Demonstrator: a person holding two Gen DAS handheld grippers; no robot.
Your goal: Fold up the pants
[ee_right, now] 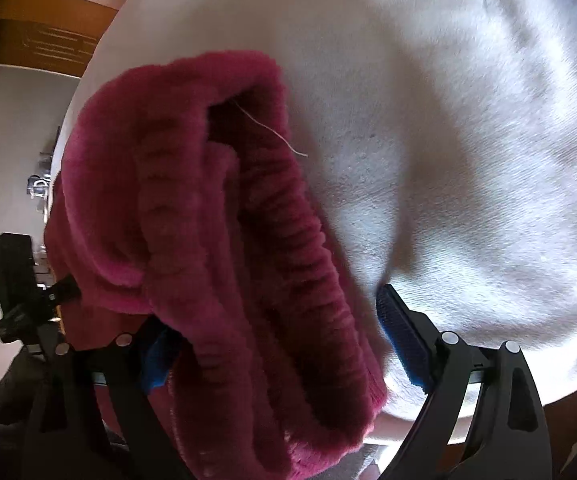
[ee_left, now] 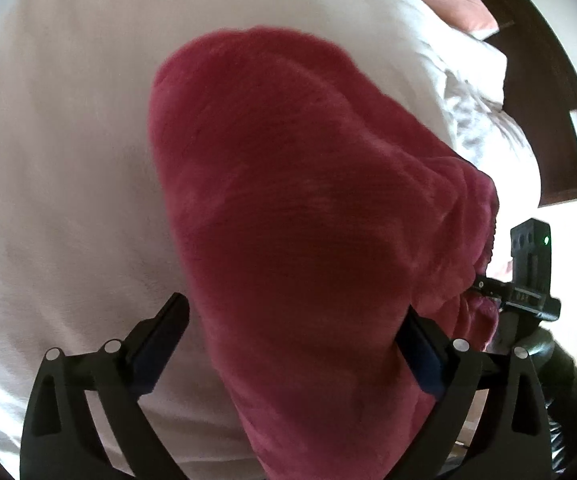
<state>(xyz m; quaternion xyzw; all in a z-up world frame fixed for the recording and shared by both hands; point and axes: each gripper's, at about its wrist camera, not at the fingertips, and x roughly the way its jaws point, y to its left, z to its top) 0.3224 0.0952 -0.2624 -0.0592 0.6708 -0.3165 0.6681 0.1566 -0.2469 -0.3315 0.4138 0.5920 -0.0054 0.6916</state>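
Pants (ee_left: pixel 288 216) of deep red fleece hang in a bunched heap over the white bed (ee_left: pixel 68 140), filling the middle of both views. In your left view, your left claw (ee_left: pixel 288 340) stands with its jaws wide apart: the left finger (ee_left: pixel 160 344) is bare over the sheet, and the right one is partly hidden at the edge of the cloth, which drapes down between them. Whether either pad actually pinches the fleece, you cannot tell. Past the cloth on the right, the other tool shows as a black body with a small green light. A white pillow (ee_left: pixel 468 64) lies at the top right, against a dark headboard (ee_left: pixel 560 120).

In your right view, your right claw (ee_right: pixel 276 336) also has its jaws spread wide. The ribbed waistband (ee_right: pixel 288 240) runs down between the blue pads (ee_right: pixel 400 340), with its left pad half buried under the fleece and the right one clear of it. A pale loose thread (ee_right: pixel 272 132) sticks out near the top fold.
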